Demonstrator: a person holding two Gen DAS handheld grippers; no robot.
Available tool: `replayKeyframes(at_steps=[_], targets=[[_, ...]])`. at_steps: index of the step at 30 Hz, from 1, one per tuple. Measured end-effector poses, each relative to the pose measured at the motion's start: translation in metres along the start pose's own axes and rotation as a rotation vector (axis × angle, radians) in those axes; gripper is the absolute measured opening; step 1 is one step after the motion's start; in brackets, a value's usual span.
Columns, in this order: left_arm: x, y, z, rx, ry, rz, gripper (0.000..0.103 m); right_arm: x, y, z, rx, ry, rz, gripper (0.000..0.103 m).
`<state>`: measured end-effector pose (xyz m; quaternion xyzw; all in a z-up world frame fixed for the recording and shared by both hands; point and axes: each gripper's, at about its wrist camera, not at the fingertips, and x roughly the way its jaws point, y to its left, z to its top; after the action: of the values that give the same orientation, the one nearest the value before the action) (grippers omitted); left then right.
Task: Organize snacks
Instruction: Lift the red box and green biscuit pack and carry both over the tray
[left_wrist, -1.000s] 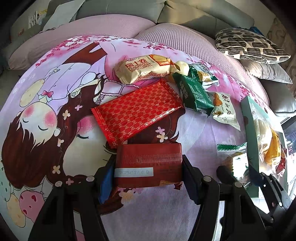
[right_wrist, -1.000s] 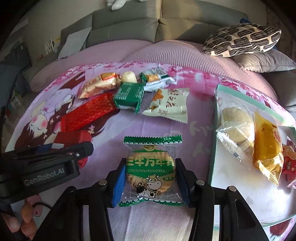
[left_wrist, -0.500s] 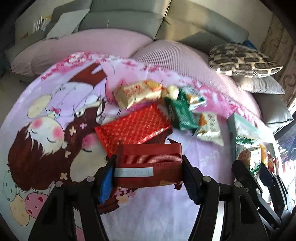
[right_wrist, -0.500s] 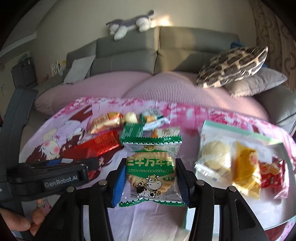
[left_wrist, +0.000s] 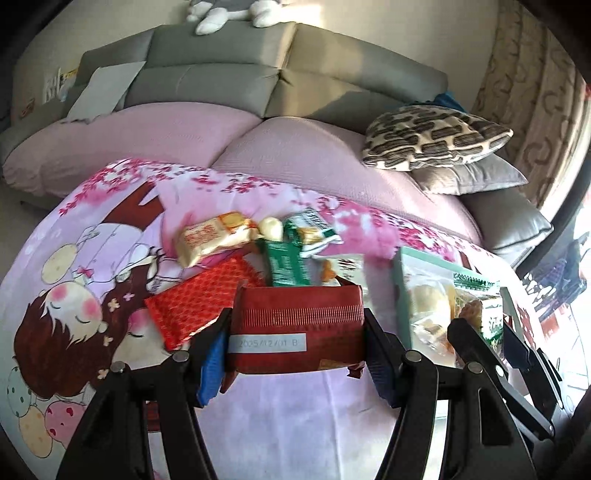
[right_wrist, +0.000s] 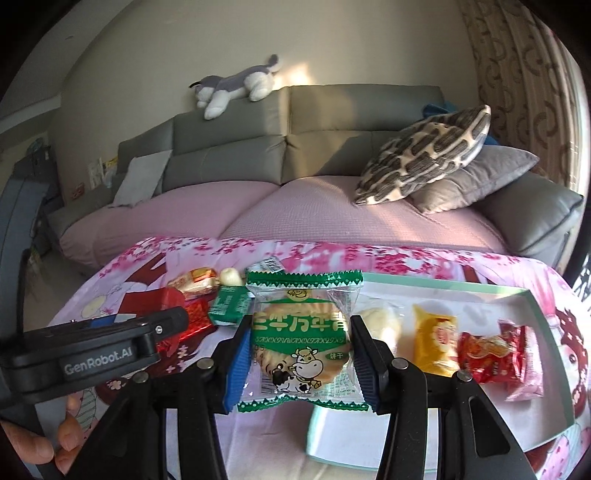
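Left gripper (left_wrist: 295, 347), jaws clamped on a dark red foil snack packet (left_wrist: 297, 326), long axis running nine to three, date label facing the camera, lifted above the pink cartoon-print surface (left_wrist: 92, 295). Right gripper (right_wrist: 295, 363), jaws pinching a green-edged clear biscuit packet (right_wrist: 301, 339), upright, printed top toward twelve, near the mint-green tray (right_wrist: 546, 354) at three o'clock.

Your red packet (left_wrist: 295, 325) hides the cream snack (left_wrist: 341, 269) behind it at twelve o'clock. Your biscuit packet (right_wrist: 301, 341) covers the tray's (right_wrist: 443, 288) near-left corner and half the pale bun (right_wrist: 380, 323).
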<state>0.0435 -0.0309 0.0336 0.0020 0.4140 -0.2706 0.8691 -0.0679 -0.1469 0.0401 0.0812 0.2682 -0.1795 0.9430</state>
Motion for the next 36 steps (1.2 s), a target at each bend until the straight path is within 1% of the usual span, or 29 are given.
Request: replayKeyframes(at_steps=[6,12,15,23,27,32,36], targets=[[0.005,-0.028,-0.004,0.049,0.009,-0.041,0.067,-0.009,-0.026,0.001,0.044,-0.009,-0.048,0.053],[0.004,-0.07,-0.009,0.144,0.007,-0.087,0.067,-0.022,-0.058,0.003,0.105,-0.03,-0.098,0.053],[0.006,-0.089,-0.013,0.188,0.012,-0.11,0.067,-0.031,-0.077,0.003,0.129,-0.042,-0.138,0.053],[0.014,-0.13,-0.027,0.285,0.042,-0.144,0.067,-0.055,-0.131,0.0,0.232,-0.033,-0.247,0.053],[0.021,-0.143,-0.034,0.318,0.063,-0.151,0.067,-0.061,-0.143,-0.001,0.245,-0.026,-0.269,0.053],[0.031,-0.15,-0.041,0.336,0.086,-0.142,0.067,-0.051,-0.15,-0.007,0.266,0.039,-0.265,0.053],[0.043,-0.15,-0.044,0.33,0.103,-0.132,0.067,-0.041,-0.152,-0.015,0.269,0.091,-0.255,0.053]])
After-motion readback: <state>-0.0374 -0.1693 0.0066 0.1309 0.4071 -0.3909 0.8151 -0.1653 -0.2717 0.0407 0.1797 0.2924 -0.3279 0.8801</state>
